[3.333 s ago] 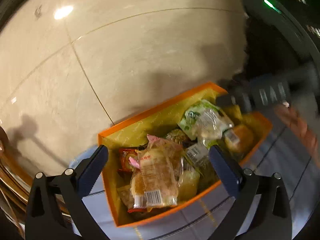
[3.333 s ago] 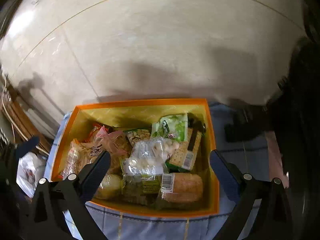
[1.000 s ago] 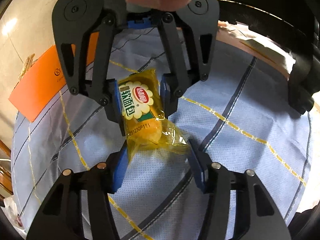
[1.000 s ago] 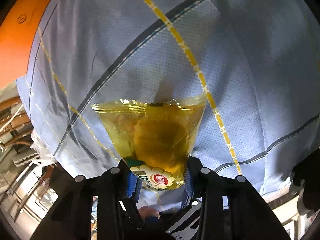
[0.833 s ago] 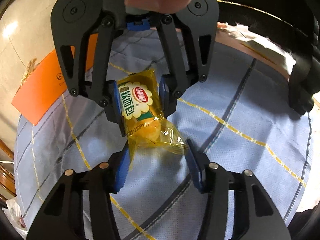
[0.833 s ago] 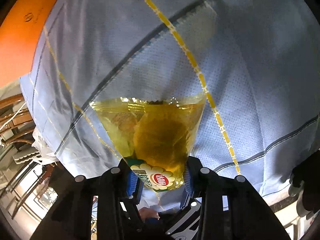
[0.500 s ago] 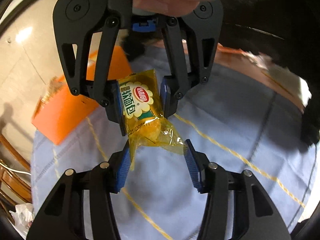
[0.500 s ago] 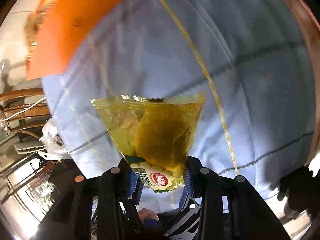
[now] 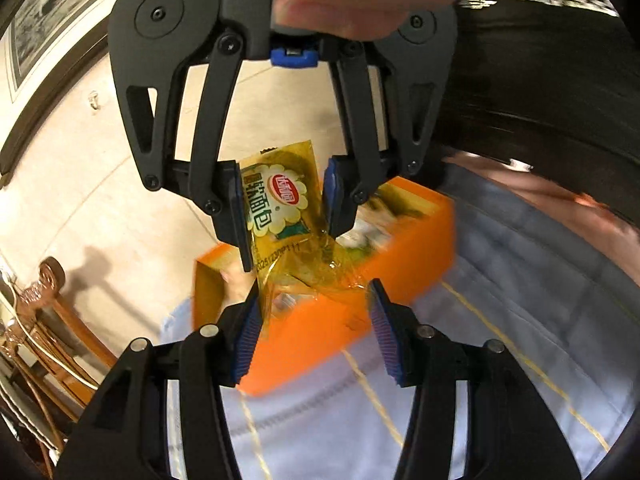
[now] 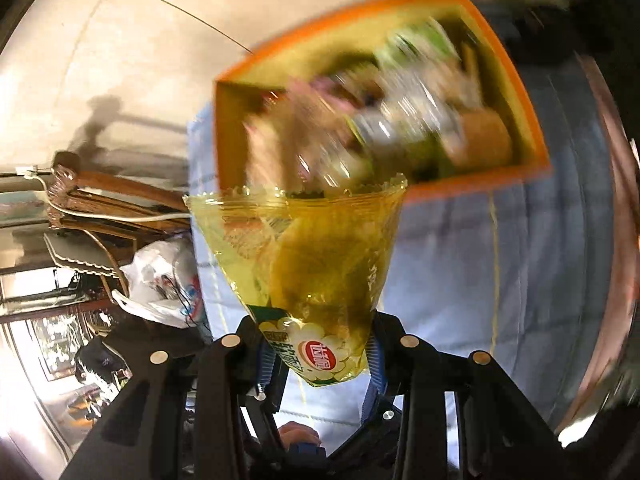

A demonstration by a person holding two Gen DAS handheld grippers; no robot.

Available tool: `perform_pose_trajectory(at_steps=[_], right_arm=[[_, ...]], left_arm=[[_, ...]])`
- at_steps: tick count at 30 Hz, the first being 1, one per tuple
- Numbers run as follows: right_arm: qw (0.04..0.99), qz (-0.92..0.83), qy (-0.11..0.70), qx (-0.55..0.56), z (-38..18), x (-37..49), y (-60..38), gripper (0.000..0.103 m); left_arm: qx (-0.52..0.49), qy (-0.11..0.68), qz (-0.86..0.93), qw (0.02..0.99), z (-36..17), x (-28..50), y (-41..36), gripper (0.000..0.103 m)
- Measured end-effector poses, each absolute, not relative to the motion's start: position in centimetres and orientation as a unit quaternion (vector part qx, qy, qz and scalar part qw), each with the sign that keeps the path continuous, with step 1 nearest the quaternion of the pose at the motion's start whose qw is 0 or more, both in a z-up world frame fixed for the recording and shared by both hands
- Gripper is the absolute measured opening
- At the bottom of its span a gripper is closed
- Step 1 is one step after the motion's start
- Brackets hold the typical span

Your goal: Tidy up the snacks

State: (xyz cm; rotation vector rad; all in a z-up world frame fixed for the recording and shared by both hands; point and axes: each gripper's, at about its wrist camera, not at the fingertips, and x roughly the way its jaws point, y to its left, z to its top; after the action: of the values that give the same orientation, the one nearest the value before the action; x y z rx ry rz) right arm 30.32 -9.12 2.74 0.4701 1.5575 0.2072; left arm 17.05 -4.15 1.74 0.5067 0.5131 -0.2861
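Note:
A yellow see-through bread packet (image 9: 286,216) hangs in the air, held at its printed end by my right gripper (image 9: 282,210), which comes in from the top of the left wrist view. In the right wrist view the packet (image 10: 316,268) fills the middle and my right gripper (image 10: 320,356) is shut on its lower end. My left gripper (image 9: 314,330) is open; its blue pads (image 9: 382,332) stand either side of the packet's clear tail, apart from it. The orange snack box (image 9: 404,264) sits behind on the blue checked cloth, holding several snacks (image 10: 400,120).
The blue checked cloth (image 9: 520,320) covers a round table. Wooden chairs (image 9: 52,320) stand at the left by a beige wall. A white plastic bag (image 10: 160,280) hangs off the table's left side.
Both grippers have risen and tilted up with the packet, so the orange box and the wall have come into view. The right gripper's hold is unchanged and the left has stayed open.

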Motion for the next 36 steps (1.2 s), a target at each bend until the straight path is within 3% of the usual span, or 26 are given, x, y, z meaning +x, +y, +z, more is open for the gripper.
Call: perform_pose_trajectory(at_steps=[8,10,11,12,13,19,24,36], right_arm=[[0.661,0.112,0.702,0.241,0.4,38.4,-7.9,0.039],[0.644,0.119,0.701,0.284,-0.8,39.2,-8.5,0.06],[0.644,0.116,0.693,0.302,-1.0,39.5,-8.9,0.1],[0.655,0.113,0.68,0.31,-0.8,39.7,-9.3,0.1],[0.67,0.109,0.671,0.299,-0.3,40.2,-9.4,0.099],[0.679,0.102,0.646,0.334,1.6,39.9,-12.7,0.099],[0.693,0.097,0.619,0.356,3.8,36.3,-16.5,0.099],[0.656,0.083,0.595,0.458,1.1,19.5,-23.2,0.099]], left_arm=[[0.247,0.264,-0.114,0.925,0.5,24.8,-3.9,0.05],[0.233,0.266,-0.109,0.929,-0.1,25.8,-3.2,0.054],[0.217,0.273,-0.111,0.931,-0.4,26.3,-2.8,0.079],[0.205,0.284,-0.116,0.93,-0.7,26.6,-2.6,0.092],[0.193,0.285,-0.119,0.931,-0.7,26.6,-2.5,0.097],[0.178,0.271,-0.138,0.936,0.0,24.9,-2.1,0.097],[0.105,0.267,-0.143,0.947,1.8,22.0,-0.9,0.099],[0.058,0.319,-0.076,0.943,4.1,13.4,-0.3,0.099]])
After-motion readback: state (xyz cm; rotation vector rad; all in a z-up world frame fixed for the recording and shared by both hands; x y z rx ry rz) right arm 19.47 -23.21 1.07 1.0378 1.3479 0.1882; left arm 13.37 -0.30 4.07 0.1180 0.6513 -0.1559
